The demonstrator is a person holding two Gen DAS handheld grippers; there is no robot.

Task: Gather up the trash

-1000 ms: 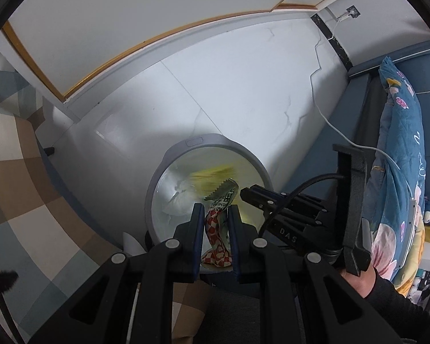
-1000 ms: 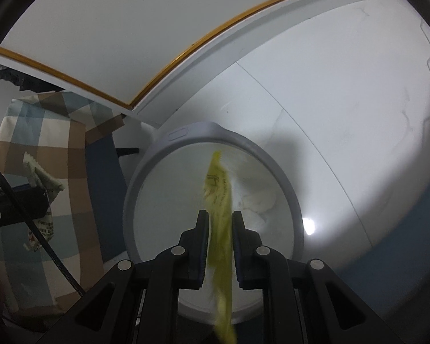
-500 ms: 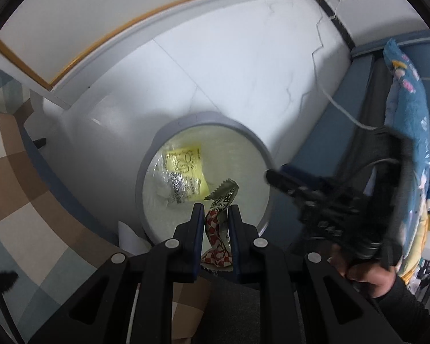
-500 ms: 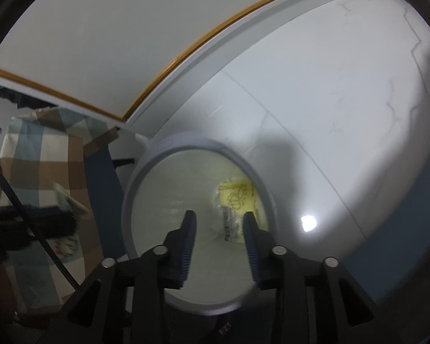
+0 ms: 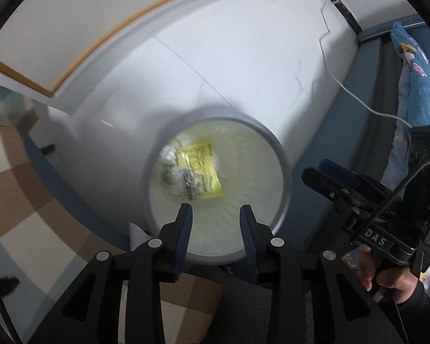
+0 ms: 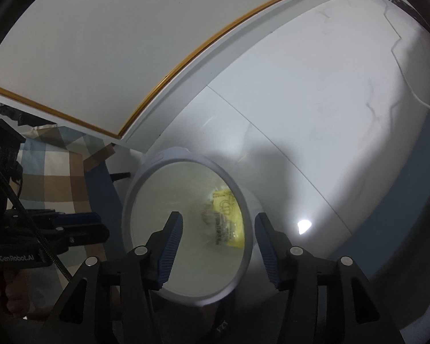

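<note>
yellow wrapper inside bin

white marble-veined floor tiles fill the upper middle. a checked brown, cream and blue-grey cloth lies at lower left. a blue floral quilt hangs at right, a white cable beside it.

Both wrappers out of the opening tongs, yellow wrapper in the bin.

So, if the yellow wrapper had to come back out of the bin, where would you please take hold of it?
Probably by the lower right corner of the yellow wrapper, coming straight down through the open top of the bin. It lies flat at the bottom, and its left side overlaps other crumpled trash.
</note>
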